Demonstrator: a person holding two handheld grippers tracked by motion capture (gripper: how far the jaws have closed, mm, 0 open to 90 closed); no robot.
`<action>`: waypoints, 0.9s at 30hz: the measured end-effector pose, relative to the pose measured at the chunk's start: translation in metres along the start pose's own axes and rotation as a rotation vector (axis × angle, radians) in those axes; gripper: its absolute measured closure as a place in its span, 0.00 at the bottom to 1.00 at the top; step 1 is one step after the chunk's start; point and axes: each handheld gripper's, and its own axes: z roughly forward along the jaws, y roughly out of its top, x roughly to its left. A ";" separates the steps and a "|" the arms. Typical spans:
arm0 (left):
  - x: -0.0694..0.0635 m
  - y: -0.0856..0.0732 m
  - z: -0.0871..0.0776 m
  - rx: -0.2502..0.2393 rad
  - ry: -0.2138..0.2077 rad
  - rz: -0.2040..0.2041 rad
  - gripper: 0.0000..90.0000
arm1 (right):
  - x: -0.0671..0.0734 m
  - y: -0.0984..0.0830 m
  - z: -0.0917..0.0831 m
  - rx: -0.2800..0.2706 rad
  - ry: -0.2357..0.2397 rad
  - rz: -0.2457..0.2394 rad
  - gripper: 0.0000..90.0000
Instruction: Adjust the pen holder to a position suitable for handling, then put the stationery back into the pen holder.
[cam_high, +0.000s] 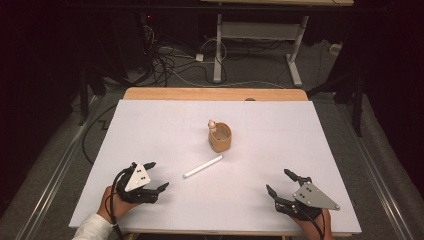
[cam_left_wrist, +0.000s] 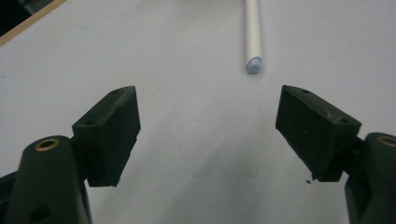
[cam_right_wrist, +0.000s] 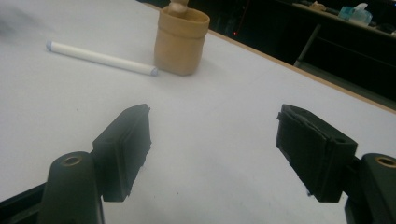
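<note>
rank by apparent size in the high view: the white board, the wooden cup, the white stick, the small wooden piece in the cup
1. white board, by far the largest.
2. and 3. wooden cup and white stick: unsure; the stick is longer but thin, the cup bulkier.
4. small wooden piece at the cup's rim, the smallest.

White tabletop (cam_high: 150, 130), plain and unpatterned, with a light wood edge showing along the far side. On it a tan wooden cup (cam_high: 220, 137), same warm tone all over, a pale knob (cam_high: 212, 124) poking above its rim. Beside it a white stick (cam_high: 202, 166), its end cap faintly bluish-grey. Left gripper (cam_high: 158, 176) black, grey plate on top; right gripper (cam_high: 280, 182) black too, same grey plate. White sleeve (cam_high: 92, 227) at the lower left. Grey floor (cam_high: 250, 70) beyond, surroundings black.
</note>
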 end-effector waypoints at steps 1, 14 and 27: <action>0.000 0.000 0.000 0.010 0.003 0.000 0.23 | 0.000 -0.001 0.000 0.002 0.004 0.001 0.29; 0.008 0.020 0.003 0.116 -0.054 -0.064 0.23 | -0.006 -0.002 0.007 0.071 0.008 -0.005 0.29; 0.009 0.110 0.057 0.400 -0.208 0.002 0.27 | -0.006 -0.003 0.010 0.092 0.030 -0.013 0.30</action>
